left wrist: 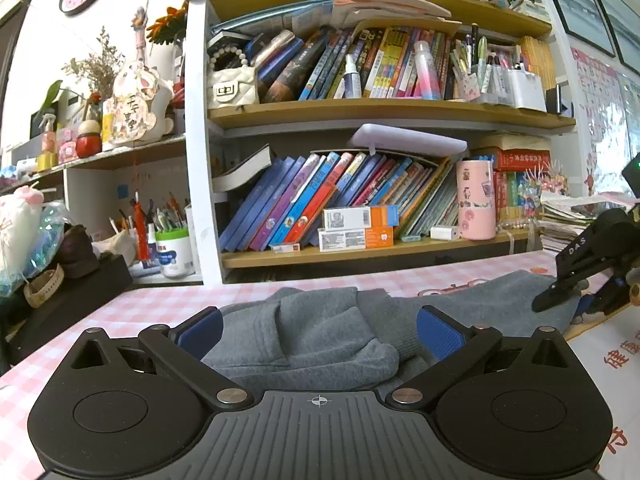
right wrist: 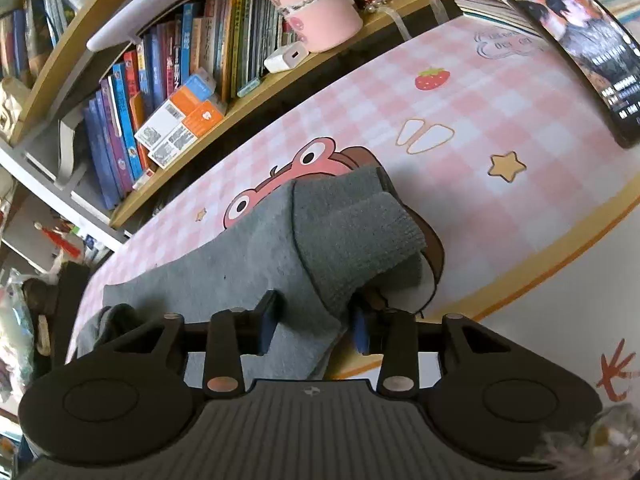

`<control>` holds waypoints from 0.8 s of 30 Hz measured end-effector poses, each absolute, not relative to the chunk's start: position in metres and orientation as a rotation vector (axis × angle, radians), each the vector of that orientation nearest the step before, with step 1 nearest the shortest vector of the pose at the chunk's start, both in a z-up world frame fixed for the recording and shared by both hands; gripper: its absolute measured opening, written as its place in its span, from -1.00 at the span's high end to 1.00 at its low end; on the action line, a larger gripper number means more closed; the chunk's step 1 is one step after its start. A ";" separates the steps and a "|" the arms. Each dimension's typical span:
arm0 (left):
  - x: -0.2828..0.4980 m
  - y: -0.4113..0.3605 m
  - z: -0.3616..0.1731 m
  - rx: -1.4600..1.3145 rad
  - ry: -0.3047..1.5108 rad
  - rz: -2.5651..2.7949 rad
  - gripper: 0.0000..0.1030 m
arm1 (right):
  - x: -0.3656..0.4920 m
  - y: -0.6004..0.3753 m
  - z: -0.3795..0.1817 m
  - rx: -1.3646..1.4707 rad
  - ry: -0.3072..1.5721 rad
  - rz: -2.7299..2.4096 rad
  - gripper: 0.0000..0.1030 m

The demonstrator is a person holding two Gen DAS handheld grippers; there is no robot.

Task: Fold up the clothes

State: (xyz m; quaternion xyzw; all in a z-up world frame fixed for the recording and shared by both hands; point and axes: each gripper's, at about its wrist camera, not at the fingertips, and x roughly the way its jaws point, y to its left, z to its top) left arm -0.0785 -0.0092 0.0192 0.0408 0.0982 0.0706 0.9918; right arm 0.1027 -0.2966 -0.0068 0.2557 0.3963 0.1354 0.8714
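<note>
Bookshelf (left wrist: 380,120): it is filling the background behind the surface, crammed with books and well apart from the work.
Surface (right wrist: 500,120): the pink checked cloth with its cartoon print is carrying the whole job.
Grey garment (left wrist: 320,332): it is lying in soft folds across the middle of the surface, with its ribbed cuff (right wrist: 352,232) lying doubled over the sleeve on the right side.
Left hand-held gripper (left wrist: 320,330): its blue pads are standing wide apart, hovering over the bunched cloth and gripping nothing.
Right hand-held gripper (right wrist: 314,322): its fingers are sitting on either side of the sleeve fabric just below the cuff; whether they are actually pinching it cannot be told.
Step in hand: by the look of it, the sleeve is being taken in for a fold; doing it well is likely meaning catching both layers, lifting low, and laying the sleeve flat without dragging the body along.
View difference: the left wrist view is showing the garment's rumpled bulk and the other tool side-on; only the right wrist view is showing the cuff and a phone (right wrist: 580,52) near the far edge.
</note>
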 end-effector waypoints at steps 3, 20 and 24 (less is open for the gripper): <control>-0.077 -0.010 0.019 0.086 0.203 0.142 -1.00 | 0.097 -0.283 0.015 0.488 0.758 0.331 0.64; -0.099 -0.002 0.021 0.023 0.070 0.137 -1.00 | 0.015 -0.071 0.127 -0.172 0.464 0.966 0.66; -0.099 -0.001 0.021 0.016 0.067 0.151 -1.00 | 0.011 -0.032 0.103 -0.318 0.600 1.054 0.57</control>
